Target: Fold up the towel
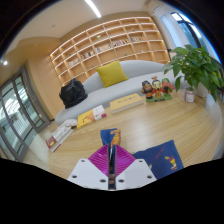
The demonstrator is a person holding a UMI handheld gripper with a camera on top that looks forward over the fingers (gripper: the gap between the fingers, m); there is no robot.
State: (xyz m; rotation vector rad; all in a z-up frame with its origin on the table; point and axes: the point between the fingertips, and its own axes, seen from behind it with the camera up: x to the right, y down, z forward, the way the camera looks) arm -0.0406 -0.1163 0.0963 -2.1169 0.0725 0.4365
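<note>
My gripper [111, 158] looks out over a wooden table [140, 125]. Its two magenta pads [100, 160] are pressed together with only a thin dark seam between them. A strip of blue and orange cloth [110, 137] stands up out of the fingertips and is pinched there; it looks like an edge of the towel. The rest of the blue patterned towel [162, 158] lies flat on the table just right of the fingers. The part of the cloth between the pads is hidden.
Books and boxes [90, 116] lie along the table's far left, and a tan box [126, 101] and toys [155, 90] at its far edge. Beyond are a grey sofa [140, 72] with a yellow cushion [112, 73], a black bag [72, 94], a potted plant [195, 65] and shelves [105, 45].
</note>
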